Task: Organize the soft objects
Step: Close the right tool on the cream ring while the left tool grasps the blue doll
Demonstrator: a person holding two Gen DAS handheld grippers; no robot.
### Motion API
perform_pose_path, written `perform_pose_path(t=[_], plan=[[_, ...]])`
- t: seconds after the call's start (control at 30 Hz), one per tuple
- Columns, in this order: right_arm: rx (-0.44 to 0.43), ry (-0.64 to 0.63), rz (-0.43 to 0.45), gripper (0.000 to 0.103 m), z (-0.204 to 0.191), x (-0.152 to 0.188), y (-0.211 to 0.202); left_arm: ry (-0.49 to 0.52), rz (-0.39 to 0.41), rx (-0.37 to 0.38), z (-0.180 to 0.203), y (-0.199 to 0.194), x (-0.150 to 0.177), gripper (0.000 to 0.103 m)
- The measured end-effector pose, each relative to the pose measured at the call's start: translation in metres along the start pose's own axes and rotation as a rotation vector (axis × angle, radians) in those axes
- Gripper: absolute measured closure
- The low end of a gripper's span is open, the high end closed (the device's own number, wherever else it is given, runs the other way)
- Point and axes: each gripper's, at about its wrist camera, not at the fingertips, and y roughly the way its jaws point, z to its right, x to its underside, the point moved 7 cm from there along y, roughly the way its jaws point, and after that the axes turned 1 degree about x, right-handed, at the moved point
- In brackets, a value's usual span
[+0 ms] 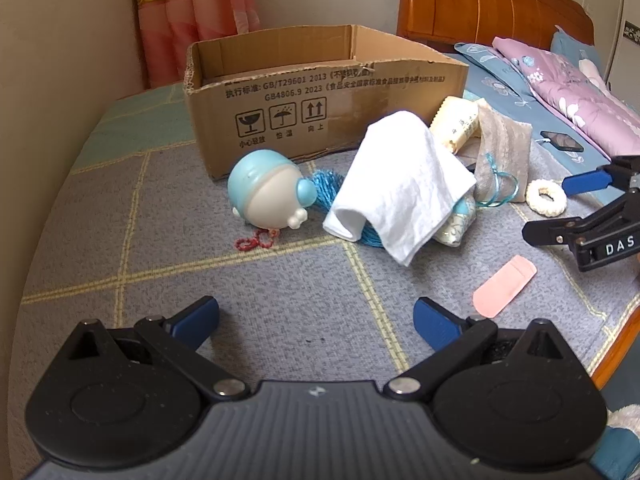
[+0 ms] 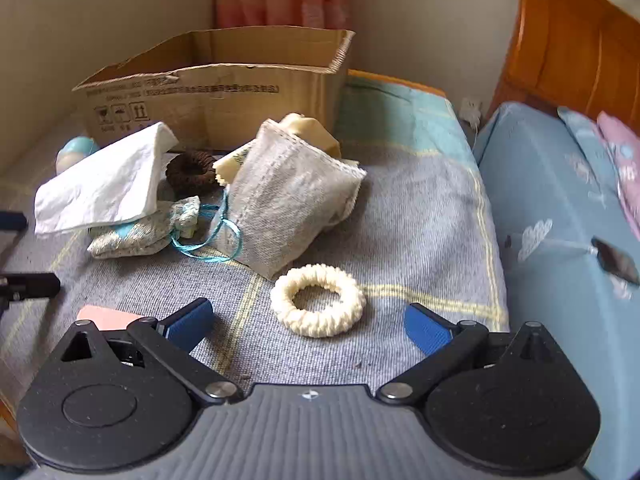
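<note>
An open cardboard box (image 1: 320,92) stands at the back of a grey mat; it also shows in the right wrist view (image 2: 216,92). In front lie a blue-and-white round toy (image 1: 268,194), a white cloth (image 1: 400,184) (image 2: 104,180), a beige mesh pouch (image 1: 502,148) (image 2: 288,204), a cream scrunchie (image 1: 546,198) (image 2: 318,300), a brown scrunchie (image 2: 192,174) and a pink strip (image 1: 504,286). My left gripper (image 1: 316,326) is open and empty, short of the pile. My right gripper (image 2: 308,326) is open and empty, its jaws on either side of the cream scrunchie's near edge.
A small patterned pouch (image 2: 144,232) with a teal cord (image 2: 212,236) lies under the cloth. A blue tassel (image 1: 326,190) and red beads (image 1: 256,240) lie by the toy. A bed with blue sheet (image 2: 560,220), phone (image 1: 562,141) and wooden headboard (image 1: 492,4) is right.
</note>
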Motion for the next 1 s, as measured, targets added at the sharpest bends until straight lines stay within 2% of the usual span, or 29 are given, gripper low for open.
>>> perform_pose_path(t=[0.13,0.2,0.27,0.33,0.7,0.93,1.0], plan=[[-0.011,-0.037,0.006,0.009,-0.004,-0.002,-0.004,-0.009,0.001,-0.006,-0.004,0.001,-0.001,0.0],[-0.014,-0.033,0.002,0.009,-0.004,-0.003,-0.005,-0.007,0.002,-0.006,-0.004,0.002,-0.001,0.0],[-0.019,-0.008,-0.005,0.007,-0.002,-0.002,-0.004,-0.008,0.003,-0.006,-0.004,0.002,-0.001,0.0],[-0.036,0.028,-0.044,0.0,-0.001,0.0,-0.001,-0.009,0.002,-0.007,-0.005,0.002,0.0,0.0],[-0.047,0.025,-0.147,0.0,-0.005,-0.001,0.003,-0.012,0.006,-0.01,-0.004,0.002,0.0,0.0],[-0.044,0.024,-0.062,0.0,-0.003,0.004,-0.001,-0.004,0.002,0.004,-0.008,0.002,-0.004,0.0],[-0.043,0.029,-0.053,0.003,-0.002,0.003,-0.002,-0.005,0.009,-0.004,-0.012,0.0,-0.007,0.0]])
